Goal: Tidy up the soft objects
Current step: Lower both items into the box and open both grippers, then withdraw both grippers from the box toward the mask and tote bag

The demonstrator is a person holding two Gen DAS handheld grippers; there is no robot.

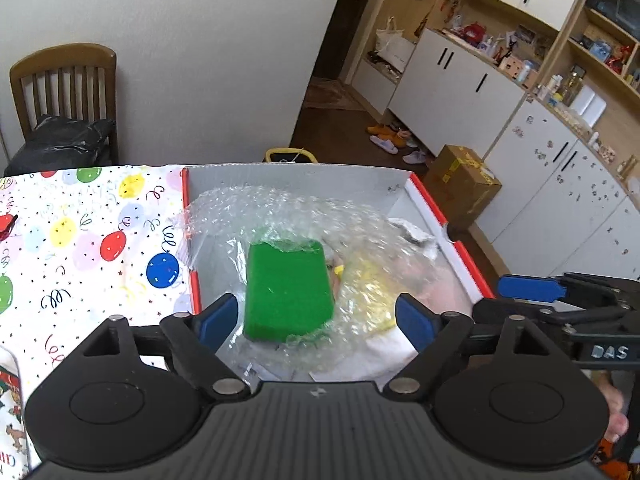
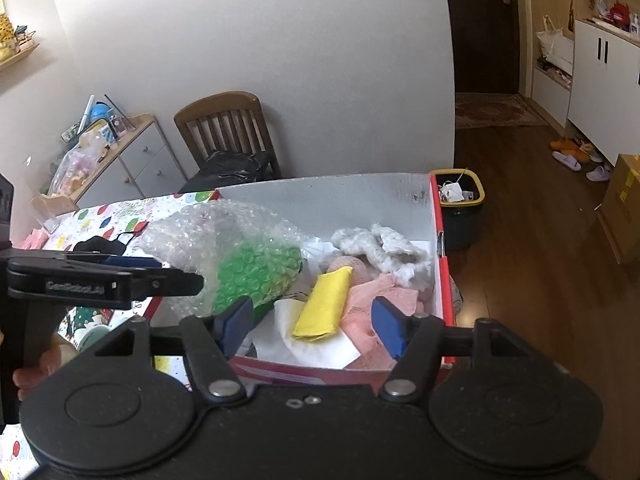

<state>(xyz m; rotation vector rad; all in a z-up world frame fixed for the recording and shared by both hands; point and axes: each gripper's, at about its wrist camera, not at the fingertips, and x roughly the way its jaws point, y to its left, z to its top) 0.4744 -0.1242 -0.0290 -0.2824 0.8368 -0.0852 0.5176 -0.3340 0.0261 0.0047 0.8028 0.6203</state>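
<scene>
Two grippers are in your hands, both over a red-edged cardboard box (image 2: 438, 240) that sits on the surface, which is covered with a balloon-print cloth (image 1: 92, 232).

Left gripper (image 1: 316, 320): jaws spread wide, holding nothing. You have it poised above the box, its blue pads flanking a green sponge (image 1: 289, 290) without touching it. From the right wrist view this gripper enters from the left at the box's left wall, seen side-on.

Right gripper (image 2: 314, 322): jaws also spread wide and empty, positioned over the near edge of the box. In the left wrist view it appears at the far right, beside the box's right wall.

Box contents:
- Green sponge, lying toward the left half of the box, partly wrapped in a sheet of clear bubble wrap (image 2: 208, 236) that bulges up over the left wall.
- Yellow folded cloth (image 2: 324, 306), just right of the sponge, resting on white paper (image 2: 288, 332) and pink fabric (image 2: 368, 304).
- White fluffy stuffing (image 2: 380, 246), at the far right corner.

Surroundings: a wooden chair (image 2: 228, 128) carrying a black bag stands against the wall beyond the surface; a yellow-rimmed bin (image 2: 460, 200) sits on the floor past the box's far right corner.
</scene>
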